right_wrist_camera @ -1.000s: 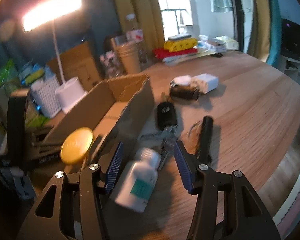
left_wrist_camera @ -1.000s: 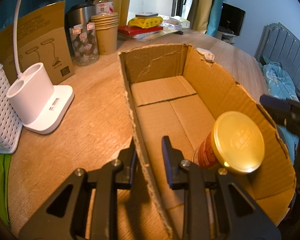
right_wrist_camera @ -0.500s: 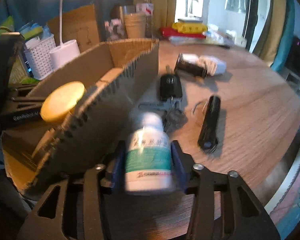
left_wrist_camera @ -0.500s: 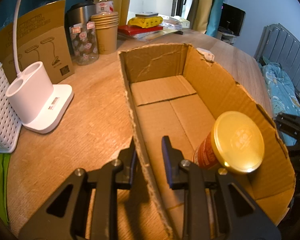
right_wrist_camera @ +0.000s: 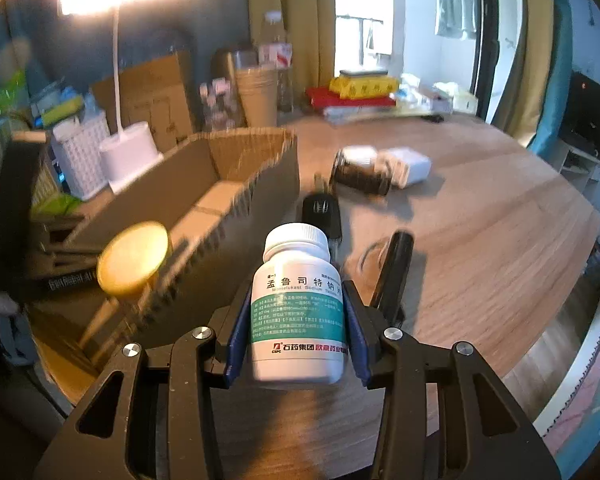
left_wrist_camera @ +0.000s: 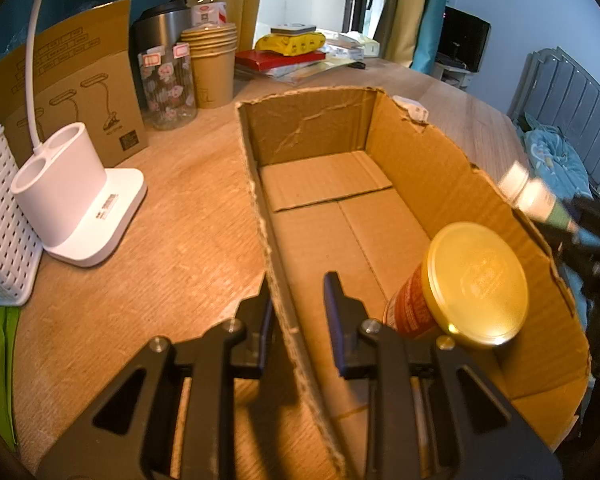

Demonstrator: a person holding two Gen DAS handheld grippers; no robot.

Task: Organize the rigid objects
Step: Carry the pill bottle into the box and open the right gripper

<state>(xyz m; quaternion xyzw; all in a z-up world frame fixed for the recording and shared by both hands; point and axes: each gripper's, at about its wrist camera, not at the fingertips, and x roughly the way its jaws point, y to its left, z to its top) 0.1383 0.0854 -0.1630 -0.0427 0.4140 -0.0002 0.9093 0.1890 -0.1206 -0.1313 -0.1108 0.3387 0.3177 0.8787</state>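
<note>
My right gripper (right_wrist_camera: 296, 320) is shut on a white medicine bottle (right_wrist_camera: 298, 312) with a green label, held above the table beside the cardboard box (right_wrist_camera: 236, 184). The bottle also shows in the left wrist view (left_wrist_camera: 534, 196), just past the box's right wall. My left gripper (left_wrist_camera: 298, 308) straddles the box's left wall (left_wrist_camera: 256, 184), its jaws close on each side of it. A jar with a gold lid (left_wrist_camera: 476, 284) stands inside the box; it also shows in the right wrist view (right_wrist_camera: 132, 258).
On the table right of the box lie a black car key (right_wrist_camera: 322, 212), a black flashlight (right_wrist_camera: 394, 272), a dark jar (right_wrist_camera: 360, 174) and a white charger (right_wrist_camera: 410, 164). Left of the box stand a white lamp base (left_wrist_camera: 76, 200), a white basket (left_wrist_camera: 0, 220), paper cups (left_wrist_camera: 212, 64) and a patterned jar (left_wrist_camera: 168, 88).
My right gripper closed on the medicine bottle and lifted it off the table; it now shows past the box's right wall in the left wrist view. The left gripper has not moved.
</note>
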